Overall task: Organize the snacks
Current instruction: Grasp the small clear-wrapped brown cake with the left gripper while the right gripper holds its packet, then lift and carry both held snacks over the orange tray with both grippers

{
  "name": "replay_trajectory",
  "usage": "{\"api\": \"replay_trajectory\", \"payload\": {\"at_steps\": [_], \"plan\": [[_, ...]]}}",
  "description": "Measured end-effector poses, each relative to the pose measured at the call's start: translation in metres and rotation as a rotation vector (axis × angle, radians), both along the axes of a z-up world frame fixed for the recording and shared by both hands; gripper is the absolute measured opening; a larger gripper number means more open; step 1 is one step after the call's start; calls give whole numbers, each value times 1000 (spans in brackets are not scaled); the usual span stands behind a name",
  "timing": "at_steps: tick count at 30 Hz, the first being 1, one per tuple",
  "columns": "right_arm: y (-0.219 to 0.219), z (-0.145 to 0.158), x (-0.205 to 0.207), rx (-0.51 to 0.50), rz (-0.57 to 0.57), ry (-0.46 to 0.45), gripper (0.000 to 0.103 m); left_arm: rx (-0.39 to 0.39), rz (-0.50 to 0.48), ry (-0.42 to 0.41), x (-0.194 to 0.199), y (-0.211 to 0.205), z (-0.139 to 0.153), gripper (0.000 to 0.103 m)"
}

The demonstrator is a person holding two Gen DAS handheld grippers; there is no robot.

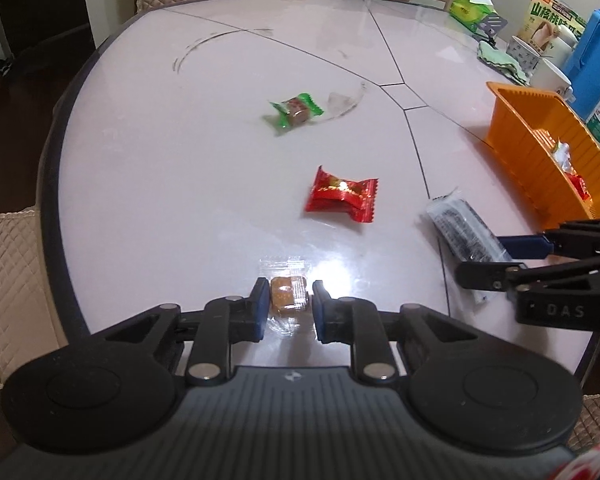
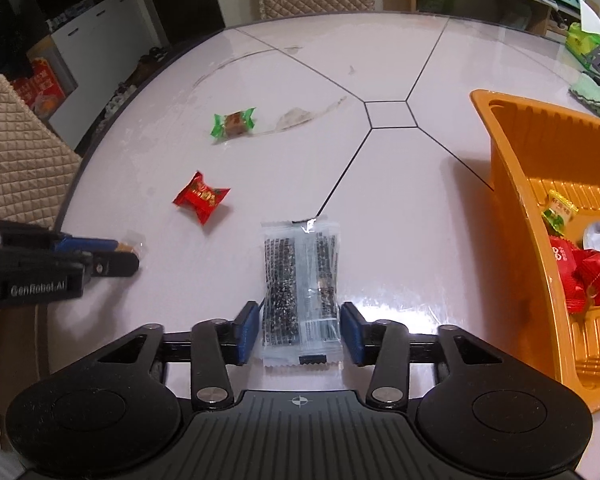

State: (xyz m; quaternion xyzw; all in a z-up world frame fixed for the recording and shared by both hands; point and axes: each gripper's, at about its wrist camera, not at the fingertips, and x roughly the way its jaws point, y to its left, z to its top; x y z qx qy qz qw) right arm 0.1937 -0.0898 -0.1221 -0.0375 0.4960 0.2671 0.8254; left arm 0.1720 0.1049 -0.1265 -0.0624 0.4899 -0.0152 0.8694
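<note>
Two picks in hand at once. Sesame bar (image 2: 300, 292) lies flat on the table (image 2: 380, 60), long axis pointing away from the right gripper (image 2: 300, 332), near end between its fingers (image 2: 247, 332). Fingers spread, pads just beside the wrapper edges on both sides, not yet pinching. Caramel (image 1: 289, 295) in clear wrap sits between the left gripper (image 1: 290, 312) fingers (image 1: 260, 312), also spread; left pad touching or nearly, right pad with a small gap.

Other loose snacks: red candy (image 1: 342, 199) mid-table, green candy (image 1: 296, 110) further out, both well apart from either gripper. Orange bin (image 2: 512, 184) on the right already holds several candies, so that looks like the drop spot.

To do it well, I'd judge:
- right: close square across the bar's width, pads low on the table so the flat pack doesn't slide up or buckle; wrapper is slick, grip on the filled part not the sealed end
- left: close gently and centred on the caramel block, not just the loose clear film, or it slips out
- lift straight up before swinging to the bin
- bin is on the right, so left has the longer carry across; move the right one first to avoid the grippers crossing

Risk: glossy table, either item may skate away when one pad touches first
</note>
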Motion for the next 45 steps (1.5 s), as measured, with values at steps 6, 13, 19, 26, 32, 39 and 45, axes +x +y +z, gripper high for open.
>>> {"api": "replay_trajectory", "payload": {"at_steps": [6, 13, 19, 26, 32, 39, 45], "plan": [[10, -2, 4, -18, -19, -37, 54, 15, -7, -13, 2, -3, -2, 20], [15, -4, -1, -59, -23, -74, 39, 43, -18, -21, -2, -7, -3, 18], [13, -2, -7, -37, 2, -50, 38, 36, 7, -5, -4, -11, -1, 18], [1, 4, -16, 17, 29, -14, 38, 40, 18, -6, -14, -26, 4, 18], [-18, 15, -29, 61, 31, 1, 38, 27, 1, -29, -26, -50, 19, 18], [-50, 38, -45, 103, 27, -8, 38, 6, -55, -74, -37, -86, 44, 18], [-81, 54, -56, 126, 4, -14, 38, -12, -112, -106, -40, -118, 63, 18]]}}
